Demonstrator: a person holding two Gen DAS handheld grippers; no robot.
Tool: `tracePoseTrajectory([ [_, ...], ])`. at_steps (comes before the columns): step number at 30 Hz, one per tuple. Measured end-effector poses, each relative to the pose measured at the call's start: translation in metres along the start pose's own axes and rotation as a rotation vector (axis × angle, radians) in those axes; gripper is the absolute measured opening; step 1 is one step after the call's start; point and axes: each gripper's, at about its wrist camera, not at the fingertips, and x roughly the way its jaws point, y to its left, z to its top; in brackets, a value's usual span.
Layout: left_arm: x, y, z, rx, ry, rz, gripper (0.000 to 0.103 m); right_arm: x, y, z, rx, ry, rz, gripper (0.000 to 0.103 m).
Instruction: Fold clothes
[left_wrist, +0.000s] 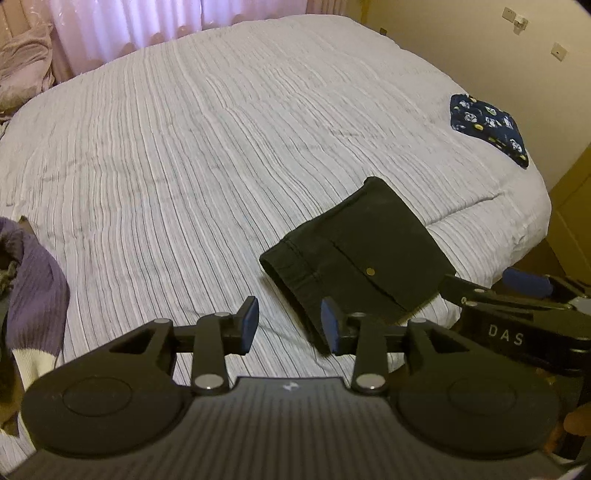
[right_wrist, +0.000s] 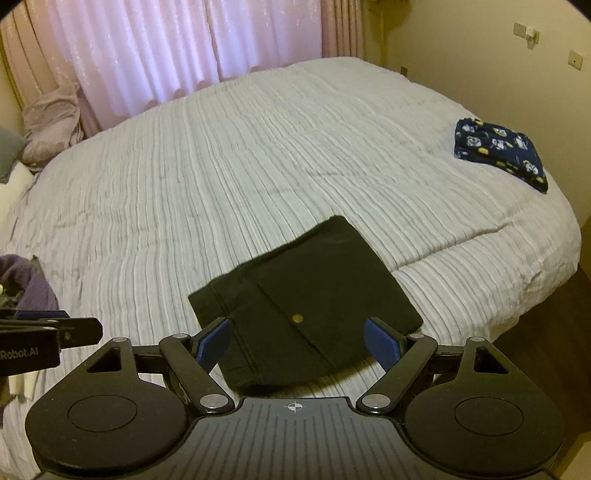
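Note:
A folded black garment (left_wrist: 354, 254) (right_wrist: 306, 306) with a brass snap lies near the front right of the striped bed (left_wrist: 207, 155) (right_wrist: 236, 155). My left gripper (left_wrist: 290, 326) is open just left of the garment's near corner, holding nothing. My right gripper (right_wrist: 297, 345) is open wide, its blue pads (right_wrist: 380, 343) on either side of the garment's near edge, not closed on it. In the left wrist view the right gripper (left_wrist: 517, 295) reaches in from the right beside the garment. A folded navy patterned cloth (left_wrist: 487, 127) (right_wrist: 502, 155) lies at the bed's far right.
A purple knitted garment (left_wrist: 33, 291) (right_wrist: 29, 284) is heaped at the bed's left edge. Pink curtains (right_wrist: 177, 48) and a crumpled pink cloth (right_wrist: 51, 129) stand behind the bed. A wall (right_wrist: 498, 74) runs along the right, with floor (right_wrist: 546, 325) beside the bed.

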Motion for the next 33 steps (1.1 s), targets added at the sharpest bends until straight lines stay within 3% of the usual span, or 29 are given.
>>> tracePoseTrajectory([
  [9,0.002,0.001,0.001,-0.036,0.004,-0.036,0.033,0.0,-0.004,0.008,-0.035,0.005,-0.051,0.083],
  [21,0.008,-0.002,0.007,-0.047,0.0,-0.018,0.034,0.011,-0.008,0.014,-0.044,0.006,-0.033,0.083],
  [33,0.015,-0.024,-0.004,0.004,0.036,-0.033,0.034,0.021,-0.018,0.009,-0.025,0.036,-0.027,0.083],
])
